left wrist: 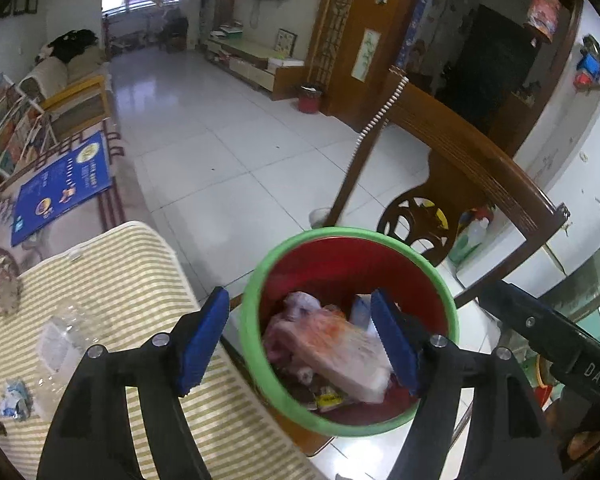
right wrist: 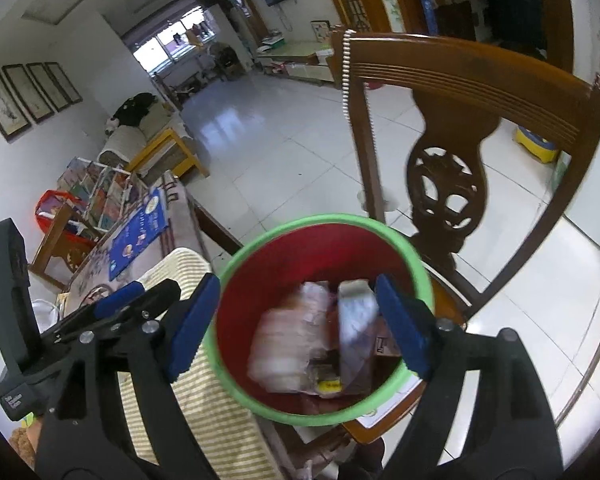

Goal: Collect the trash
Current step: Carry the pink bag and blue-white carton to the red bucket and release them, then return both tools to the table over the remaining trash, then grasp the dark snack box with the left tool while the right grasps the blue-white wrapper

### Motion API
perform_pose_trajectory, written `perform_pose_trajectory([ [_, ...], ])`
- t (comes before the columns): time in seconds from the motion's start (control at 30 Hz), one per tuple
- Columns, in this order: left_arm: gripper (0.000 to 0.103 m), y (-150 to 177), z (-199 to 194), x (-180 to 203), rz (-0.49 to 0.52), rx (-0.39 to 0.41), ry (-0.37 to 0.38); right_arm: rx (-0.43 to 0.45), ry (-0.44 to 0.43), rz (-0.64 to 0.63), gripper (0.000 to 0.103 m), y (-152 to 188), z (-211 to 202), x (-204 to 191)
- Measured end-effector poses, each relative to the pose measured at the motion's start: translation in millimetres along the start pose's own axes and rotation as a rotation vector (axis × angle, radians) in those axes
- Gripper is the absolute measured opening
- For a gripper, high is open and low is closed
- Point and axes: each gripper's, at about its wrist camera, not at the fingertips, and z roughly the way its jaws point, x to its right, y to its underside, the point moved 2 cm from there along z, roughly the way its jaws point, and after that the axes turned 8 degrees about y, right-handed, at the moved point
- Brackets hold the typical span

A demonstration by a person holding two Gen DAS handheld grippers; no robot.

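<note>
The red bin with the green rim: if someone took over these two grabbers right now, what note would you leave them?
Left gripper: open, empty, above the bin.
Right gripper: open, empty, above the same bin.
Done: wrappers and packets lie inside the bin, which sits on the wooden chair.
Left: on the striped cloth, a clear plastic container, a crumpled blue-white wrapper and a scrap near the far edge.
</note>
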Motion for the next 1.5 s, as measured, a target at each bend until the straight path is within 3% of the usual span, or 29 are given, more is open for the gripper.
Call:
perform_pose_trajectory([
  [0.37,0.071,27,-64,-91,-0.137,0.069,-0.081,-0.041,-0.13,-0.142,0.078,28,5,-114],
  [0.67,0.078,78,-135,-216,-0.302,0.125,-0.21,-0.117,-0.229,-0.287,0.079,83,13,-238],
  [0.77,0.079,105,-162,-271,-0.37,0.13,-0.292,-0.16,-0.254,-0.328,0.079,107,20,-279],
  [1.0,0.08,180,-200,-399,-0.628,0.072,-0.45,-0.223,-0.241,-0.386,0.079,158,36,-348],
  [1.2,0.08,214,-184,-456,-0.766,-0.024,-0.38,-0.276,-0.169,-0.31,0.08,173,63,-361],
  [1.27,0.078,217,-175,-461,-0.766,-0.039,-0.349,-0.296,-0.155,-0.305,0.08,178,72,-365],
  [1.33,0.064,215,-167,-465,-0.761,-0.053,-0.306,-0.324,-0.155,-0.299,0.08,184,81,-373],
  [1.37,0.051,214,-161,-467,-0.759,-0.071,-0.273,-0.338,-0.157,-0.298,0.08,188,85,-378],
  [1.4,0.043,215,-157,-466,-0.755,-0.078,-0.263,-0.351,-0.159,-0.303,0.08,193,90,-383],
  [1.5,0.029,214,-156,-466,-0.729,-0.075,-0.216,-0.367,-0.146,-0.351,0.08,207,104,-403],
])
